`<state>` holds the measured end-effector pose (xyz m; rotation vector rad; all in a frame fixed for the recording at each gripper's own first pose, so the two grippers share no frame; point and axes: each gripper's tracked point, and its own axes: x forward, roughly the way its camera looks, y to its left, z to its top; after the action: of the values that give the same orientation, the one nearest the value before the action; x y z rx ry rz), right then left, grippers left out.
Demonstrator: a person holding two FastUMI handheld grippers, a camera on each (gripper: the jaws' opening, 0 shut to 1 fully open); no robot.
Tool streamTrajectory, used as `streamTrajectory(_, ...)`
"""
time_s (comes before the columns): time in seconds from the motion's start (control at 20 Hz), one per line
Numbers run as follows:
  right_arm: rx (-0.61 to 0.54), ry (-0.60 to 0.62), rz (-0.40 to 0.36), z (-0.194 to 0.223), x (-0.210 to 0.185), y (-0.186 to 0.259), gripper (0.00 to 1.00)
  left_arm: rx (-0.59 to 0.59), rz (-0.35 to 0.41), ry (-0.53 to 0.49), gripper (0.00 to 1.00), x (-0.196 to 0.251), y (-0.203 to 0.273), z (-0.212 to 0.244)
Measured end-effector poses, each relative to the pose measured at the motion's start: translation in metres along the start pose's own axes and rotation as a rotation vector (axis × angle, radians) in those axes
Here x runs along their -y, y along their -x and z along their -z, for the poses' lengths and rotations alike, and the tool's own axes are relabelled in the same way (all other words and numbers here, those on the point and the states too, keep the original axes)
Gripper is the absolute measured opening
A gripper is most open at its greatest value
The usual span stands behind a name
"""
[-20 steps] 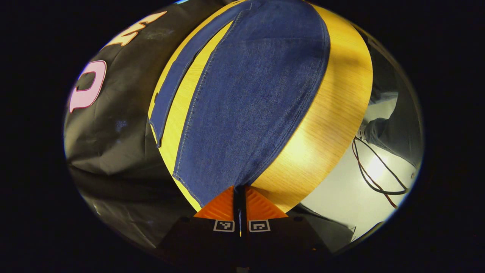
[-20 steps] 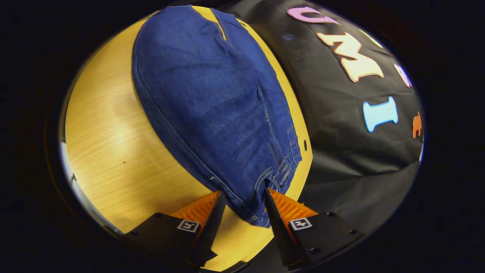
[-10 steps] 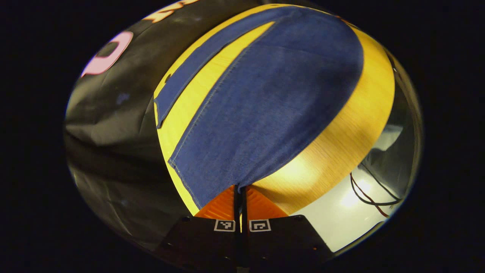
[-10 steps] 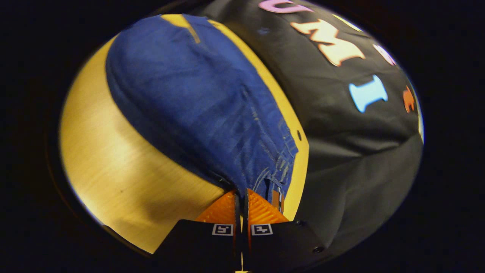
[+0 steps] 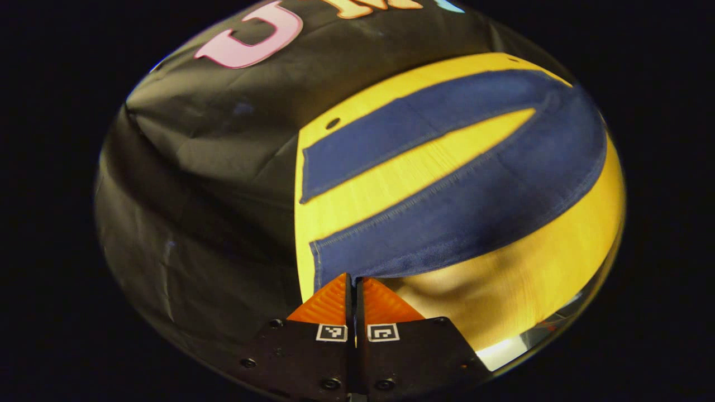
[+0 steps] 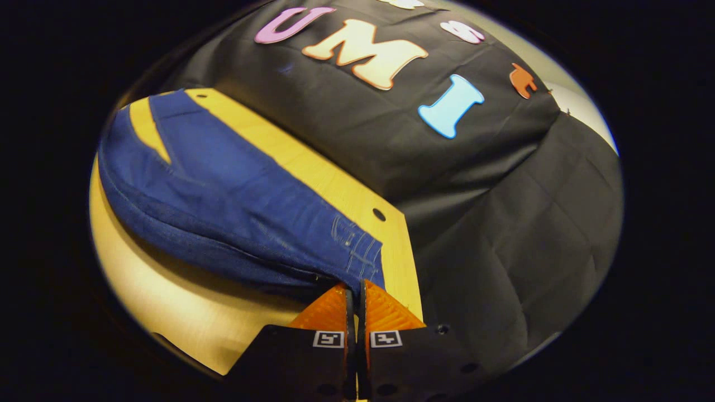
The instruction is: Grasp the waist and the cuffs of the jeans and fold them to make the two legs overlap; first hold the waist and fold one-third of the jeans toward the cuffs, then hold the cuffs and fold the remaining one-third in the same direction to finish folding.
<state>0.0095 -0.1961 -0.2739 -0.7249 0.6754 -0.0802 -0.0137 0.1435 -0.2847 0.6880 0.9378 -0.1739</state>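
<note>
Left gripper view: left hand-held gripper (image 5: 354,282) pinched tight on cuff (image 5: 335,258) of near leg, at counter (image 5: 536,268) end edge. Jeans (image 5: 475,190) dark denim, stitched seams; legs splayed apart, wood-grain strip between. Far leg (image 5: 391,139) flat near back edge.

Right gripper view: right hand-held gripper (image 6: 354,287) clamped on waist (image 6: 357,257) by counter corner; denim lifted, shadowed underneath; far part blurred.

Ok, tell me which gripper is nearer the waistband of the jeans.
Right. The right gripper has its fingers pinched on the jeans at the waistband. The left gripper grips the cuff of one leg, at the garment's opposite end.
</note>
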Motion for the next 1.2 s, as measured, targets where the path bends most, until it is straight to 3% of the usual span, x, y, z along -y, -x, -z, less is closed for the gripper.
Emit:
streamTrajectory(0.25, 0.039, -0.17, 0.05, -0.048, 0.014, -0.034, 0.03, 0.06, -0.084, 0.051, 0.0, -0.013, 0.02, -0.053)
streamTrajectory(0.45, 0.047, -0.383, 0.044, -0.079, 0.013, -0.074, 0.02, 0.096, -0.114, 0.123, 0.0, -0.011, -0.008, -0.099)
streamTrajectory(0.8, 0.033, -0.426, 0.023, -0.086, 0.003, -0.154, 0.02, 0.106, -0.123, 0.325, 0.0, -0.028, -0.078, -0.158)
streamTrajectory(1.1, -0.086, -0.478, -0.042, -0.053, -0.034, -0.223, 0.02, 0.025, -0.12, 0.259, 0.0, 0.0, -0.141, -0.168)
streamTrajectory(1.2, -0.116, -0.486, -0.043, -0.045, -0.042, -0.235, 0.04, 0.018, -0.14, 0.244, 0.0, 0.002, -0.142, -0.174)
